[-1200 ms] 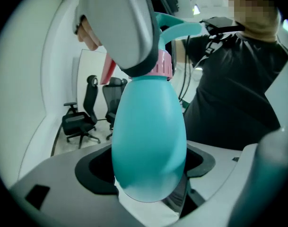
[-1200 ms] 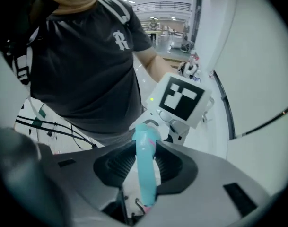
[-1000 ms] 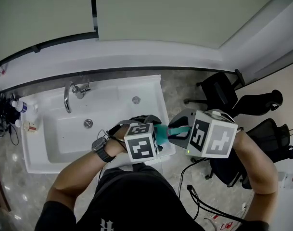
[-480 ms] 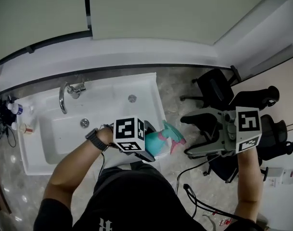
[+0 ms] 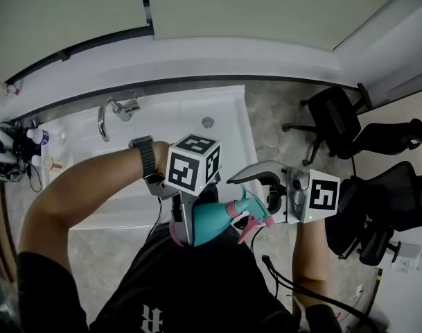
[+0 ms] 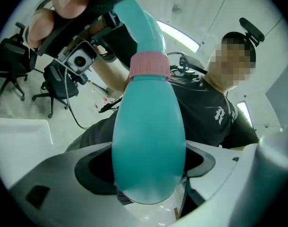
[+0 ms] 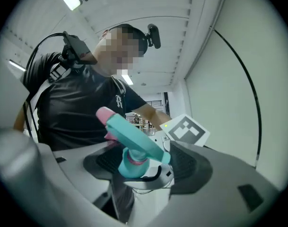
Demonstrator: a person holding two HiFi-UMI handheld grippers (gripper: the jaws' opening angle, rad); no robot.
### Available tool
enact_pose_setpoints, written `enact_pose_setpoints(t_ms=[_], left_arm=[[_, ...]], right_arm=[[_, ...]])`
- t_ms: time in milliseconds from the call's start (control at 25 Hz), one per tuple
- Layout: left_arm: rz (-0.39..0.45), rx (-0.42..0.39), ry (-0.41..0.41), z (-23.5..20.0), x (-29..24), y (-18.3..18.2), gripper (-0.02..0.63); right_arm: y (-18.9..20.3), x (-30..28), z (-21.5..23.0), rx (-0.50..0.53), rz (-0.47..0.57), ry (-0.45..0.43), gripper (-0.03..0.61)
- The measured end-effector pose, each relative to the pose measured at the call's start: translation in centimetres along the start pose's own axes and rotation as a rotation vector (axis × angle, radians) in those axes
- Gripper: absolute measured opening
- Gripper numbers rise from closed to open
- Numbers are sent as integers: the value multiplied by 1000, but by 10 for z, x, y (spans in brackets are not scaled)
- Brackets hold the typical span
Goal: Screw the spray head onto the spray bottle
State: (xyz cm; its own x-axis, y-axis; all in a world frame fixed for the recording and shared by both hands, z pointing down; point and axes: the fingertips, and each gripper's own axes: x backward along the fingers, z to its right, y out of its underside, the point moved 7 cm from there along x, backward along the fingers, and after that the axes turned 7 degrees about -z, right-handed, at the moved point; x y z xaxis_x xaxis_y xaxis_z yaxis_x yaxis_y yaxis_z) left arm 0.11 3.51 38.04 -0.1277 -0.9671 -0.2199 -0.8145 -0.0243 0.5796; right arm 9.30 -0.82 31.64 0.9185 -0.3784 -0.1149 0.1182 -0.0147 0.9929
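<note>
In the head view the teal spray bottle (image 5: pixel 212 225) lies roughly level in front of the person's chest. My left gripper (image 5: pixel 195 232) is shut on its body. A pink collar (image 5: pixel 233 209) joins the bottle to the teal spray head (image 5: pixel 253 209), which has a pink trigger. In the left gripper view the bottle (image 6: pixel 148 141) fills the space between my left gripper's (image 6: pixel 148 162) jaws. My right gripper (image 5: pixel 249 198) has just been opening its jaws. They now stand wide on either side of the spray head (image 7: pixel 136 137), and my right gripper (image 7: pixel 140 163) does not press on it.
A white sink (image 5: pixel 228 127) with a chrome tap (image 5: pixel 112 111) stands behind the grippers. Small bottles (image 5: pixel 36 137) sit at its left end. Black office chairs (image 5: pixel 333 123) stand at the right, and cables (image 5: pixel 294 286) trail over the floor.
The right gripper let go of the spray head, drew off to the right with wide jaws, then came back around it. The left gripper swung the bottle up toward the person's chest.
</note>
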Motion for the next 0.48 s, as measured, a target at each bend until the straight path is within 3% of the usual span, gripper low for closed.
enact_pose_setpoints(t_ms=[120,280,360,480], left_arm=[[-3,-4,22,-3,-2,-4,391],[-38,-20,20,-7,-2,-3,391],[-46,-17,-33,-9,-2,-2,391],[-20,11,-84,-9,-2,4,391]], right_arm=[[-1,0,-2,17,-28,-48,273],[-7,-3,1,-10,-149,-45,272],[-5,-4,1,-135,-265,4,261],[4,-6,-2,-427,-365,158,262]])
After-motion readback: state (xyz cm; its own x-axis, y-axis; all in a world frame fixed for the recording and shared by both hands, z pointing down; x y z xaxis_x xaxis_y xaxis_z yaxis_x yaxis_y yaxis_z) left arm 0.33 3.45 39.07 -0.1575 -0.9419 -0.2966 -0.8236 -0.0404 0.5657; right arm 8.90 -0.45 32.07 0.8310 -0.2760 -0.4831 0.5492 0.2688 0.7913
